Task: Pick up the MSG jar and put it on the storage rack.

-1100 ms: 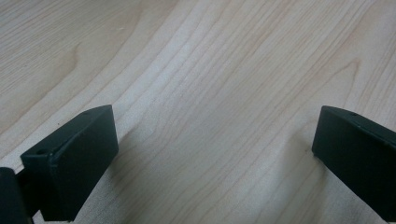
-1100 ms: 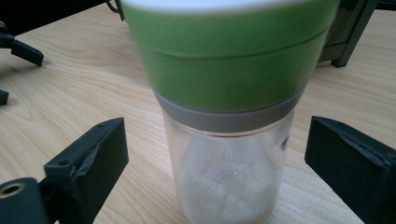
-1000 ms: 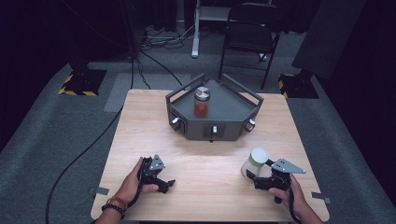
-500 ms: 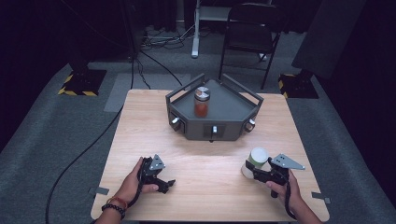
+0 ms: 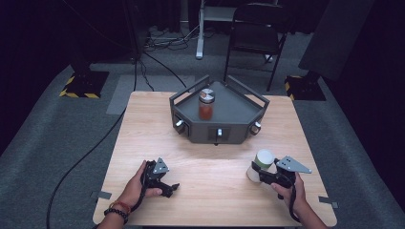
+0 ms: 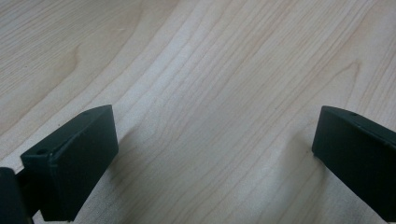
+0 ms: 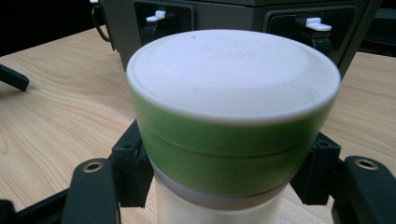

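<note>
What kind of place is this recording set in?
Probably a lab or studio set for recording: a light wooden table on grey carpet, black drapes, hazard-taped stand bases and loose floor cables.

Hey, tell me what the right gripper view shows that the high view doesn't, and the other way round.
Right gripper view alone: the container's green band under its white lid, and the jaws pressed on its body. High view alone: the left gripper on bare wood, jaws apart, and a red-filled jar on the grey stand. Shared: the container, the right gripper, the stand's front latches and the table.
</note>
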Available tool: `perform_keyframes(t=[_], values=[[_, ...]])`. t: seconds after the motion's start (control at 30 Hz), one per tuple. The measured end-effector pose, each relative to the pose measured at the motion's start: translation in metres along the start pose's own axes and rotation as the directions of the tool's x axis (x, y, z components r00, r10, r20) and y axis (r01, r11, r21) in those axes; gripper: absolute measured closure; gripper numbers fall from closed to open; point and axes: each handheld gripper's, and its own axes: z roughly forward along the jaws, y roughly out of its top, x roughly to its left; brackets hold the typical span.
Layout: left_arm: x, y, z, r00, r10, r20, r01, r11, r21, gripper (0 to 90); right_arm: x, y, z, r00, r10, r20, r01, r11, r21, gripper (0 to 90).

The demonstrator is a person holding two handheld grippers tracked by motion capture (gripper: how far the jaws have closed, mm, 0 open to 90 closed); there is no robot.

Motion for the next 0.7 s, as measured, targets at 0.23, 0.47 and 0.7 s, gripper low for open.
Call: perform_keyframes(t=[0.23,0.47,0.7], values=[[0.0,0.0,0.0,1.0,-0.001,0.0,0.001,1.0,0.001,0.1,0.002,0.008,-0.002,1.0,-0.009,-0.002,0.009,1.0,-0.013,34.5],[0.0,0.0,0.0,1.0,-0.001,0.0,0.001,1.0,0.001,0.2,0.004,0.019,-0.002,0.9999,-0.003,0.01,0.003,1.0,-0.021,34.4],[0.0,0.0,0.0,1.0,-0.001,-0.001,0.001,1.0,0.001,0.2,0.005,0.033,-0.001,0.9996,-0.01,0.025,0.01,1.0,-0.024,34.4]])
